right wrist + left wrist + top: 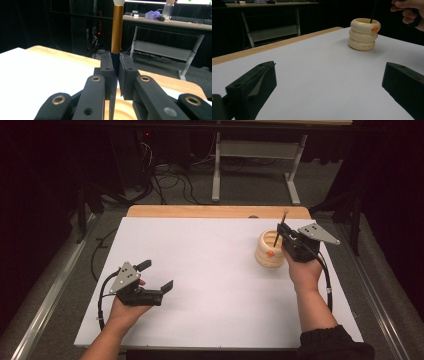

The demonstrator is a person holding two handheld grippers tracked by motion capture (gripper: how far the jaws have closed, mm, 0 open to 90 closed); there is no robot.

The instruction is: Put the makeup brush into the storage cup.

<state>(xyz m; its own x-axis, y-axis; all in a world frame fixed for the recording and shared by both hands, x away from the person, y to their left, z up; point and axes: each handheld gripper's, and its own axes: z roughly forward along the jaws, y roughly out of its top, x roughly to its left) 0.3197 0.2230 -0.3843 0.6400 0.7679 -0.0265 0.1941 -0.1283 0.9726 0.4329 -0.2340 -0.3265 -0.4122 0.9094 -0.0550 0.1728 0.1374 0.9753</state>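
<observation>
Below our right hand-held gripper [281, 234], pinching the brush [117, 32], a skewed descent could topple the holder [269, 251] (left one [156, 276] spread).

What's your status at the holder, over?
Right tongs shut on brush, lower end inside cream holder. Left tongs open, idle. Nothing in the way.

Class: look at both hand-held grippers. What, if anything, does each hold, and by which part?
The right hand-held gripper clamps a paintbrush by its dark handle just below the gold ferrule, above the cream holder. The left hand-held gripper holds nothing.
</observation>
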